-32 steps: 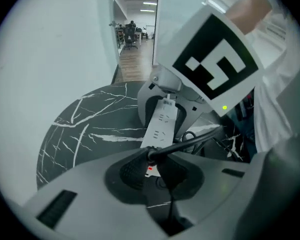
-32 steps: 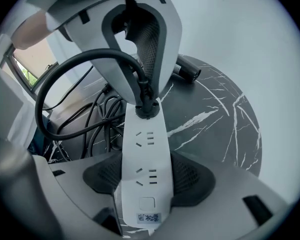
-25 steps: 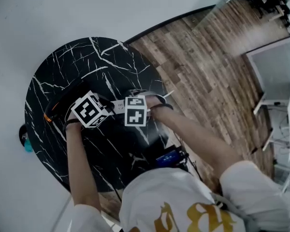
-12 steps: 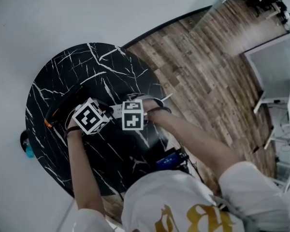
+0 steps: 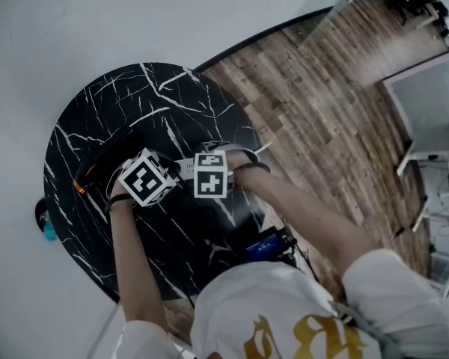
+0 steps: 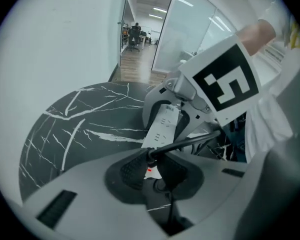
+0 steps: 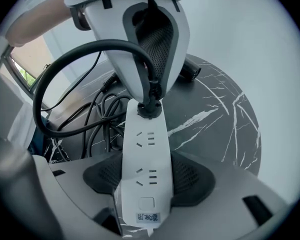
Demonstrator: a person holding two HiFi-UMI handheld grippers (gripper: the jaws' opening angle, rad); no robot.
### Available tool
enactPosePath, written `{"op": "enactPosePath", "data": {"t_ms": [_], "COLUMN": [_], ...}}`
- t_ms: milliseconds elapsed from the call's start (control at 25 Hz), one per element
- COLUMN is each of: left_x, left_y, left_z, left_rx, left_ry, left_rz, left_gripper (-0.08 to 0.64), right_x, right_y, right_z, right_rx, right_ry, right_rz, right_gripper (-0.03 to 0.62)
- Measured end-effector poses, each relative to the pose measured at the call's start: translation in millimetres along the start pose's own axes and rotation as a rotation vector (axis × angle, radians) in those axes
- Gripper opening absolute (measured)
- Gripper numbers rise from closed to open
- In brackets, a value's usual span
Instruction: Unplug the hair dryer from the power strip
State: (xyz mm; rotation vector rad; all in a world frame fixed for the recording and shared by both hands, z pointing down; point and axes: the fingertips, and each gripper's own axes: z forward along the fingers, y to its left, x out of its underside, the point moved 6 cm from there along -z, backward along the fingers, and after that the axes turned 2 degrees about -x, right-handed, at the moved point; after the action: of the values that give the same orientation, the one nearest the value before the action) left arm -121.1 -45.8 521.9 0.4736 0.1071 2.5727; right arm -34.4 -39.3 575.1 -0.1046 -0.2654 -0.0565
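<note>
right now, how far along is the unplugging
Done: right gripper clamps the power strip, and left gripper is closed on the plug. In hand: the pull. Left: the plug sits in its socket at the strip's end, not yet out.

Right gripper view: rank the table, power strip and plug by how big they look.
1. table, partly covered.
2. power strip; near the camera, it fills almost as much, so 1 and 2 are unsure.
3. plug, clearly smallest.
</note>
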Motion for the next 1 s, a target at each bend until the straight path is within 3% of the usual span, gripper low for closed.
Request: {"op": "enactPosePath", "data": {"t_ms": [160,360,600,760,800,1000], "left_x": [1.9,0.3,1.8,2.6,2.1,-0.4], "left_y": [-12.4,4.1,-8.3,8.3,9.5,-5.0], "left_z": [0.9,0.2,0.2,-0.8,-1.6,-1.8], "left_rx": [-0.119,0.046,-0.07,0.096,0.107,-0.035], "left_ry": [0.001,-0.028,0.034,-0.064,-0.068,0.043], "left_rz": [0.052,-0.033,0.051,-0.083,-0.087,0.039], "left_gripper": [0.055,0.055,0.054,0.057,0.057,0.054], "right_x": [-0.5,1.3,0.9,0.6,0.4,-0.2], "right_y": [1.5,1.6,1.2,2.3,2.2,1.0], "right_z": [0.3,0.7,0.7,0.8,0.7,1.2], "right_rx": [-0.002,-0.001,-0.002,-0.002,-0.001,-0.001], "right_ry": [0.002,0.001,-0.014,-0.016,-0.017,-0.004], "right_rz": [-0.003,-0.011,-0.009,-0.014,-0.008,0.003], "right_gripper": [0.268,0.268,0.268,0.268,0.268,0.268]}}
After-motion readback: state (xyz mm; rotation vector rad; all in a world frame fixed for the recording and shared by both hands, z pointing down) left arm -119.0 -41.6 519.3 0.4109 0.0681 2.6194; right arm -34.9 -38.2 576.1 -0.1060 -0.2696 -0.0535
